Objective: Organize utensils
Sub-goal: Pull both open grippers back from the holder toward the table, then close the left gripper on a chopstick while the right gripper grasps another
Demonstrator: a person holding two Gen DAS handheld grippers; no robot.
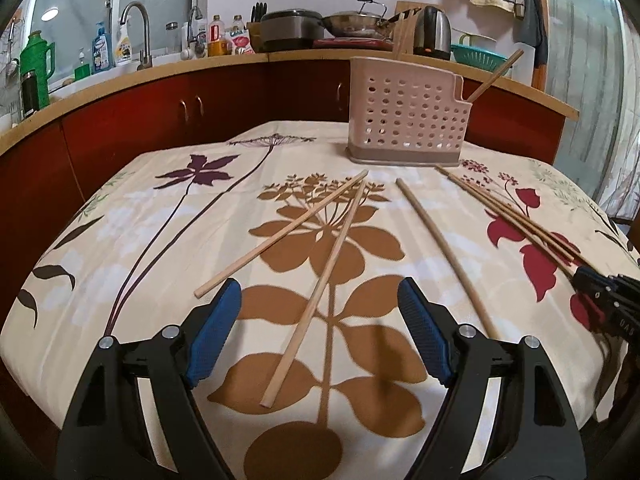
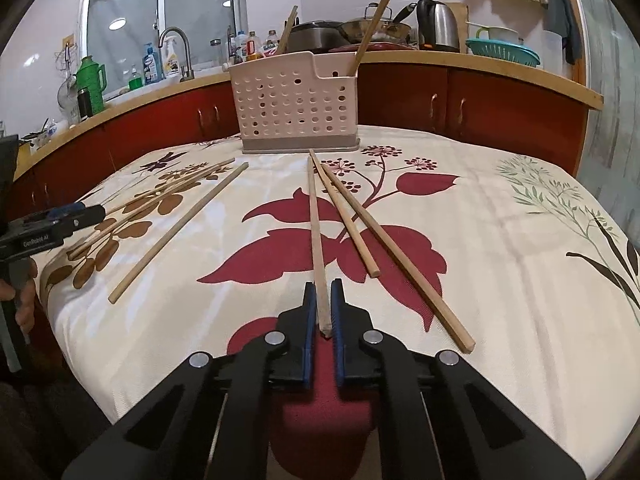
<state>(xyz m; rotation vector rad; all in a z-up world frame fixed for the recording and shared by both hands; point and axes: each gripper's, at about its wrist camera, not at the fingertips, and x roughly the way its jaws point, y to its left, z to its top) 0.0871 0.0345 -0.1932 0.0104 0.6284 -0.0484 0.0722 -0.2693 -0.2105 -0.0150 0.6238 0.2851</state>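
Chopsticks (image 2: pixel 176 236) lie on the table (image 2: pixel 500 240) before the holder (image 2: pixel 296 108).

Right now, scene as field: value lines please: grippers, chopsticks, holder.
right gripper: shut on one chopstick
left gripper: open, above a loose chopstick, not gripping
loose on cloth: six chopsticks, counting the gripped one
holder: upright at the far edge of the tablecloth, at least two chopsticks inside
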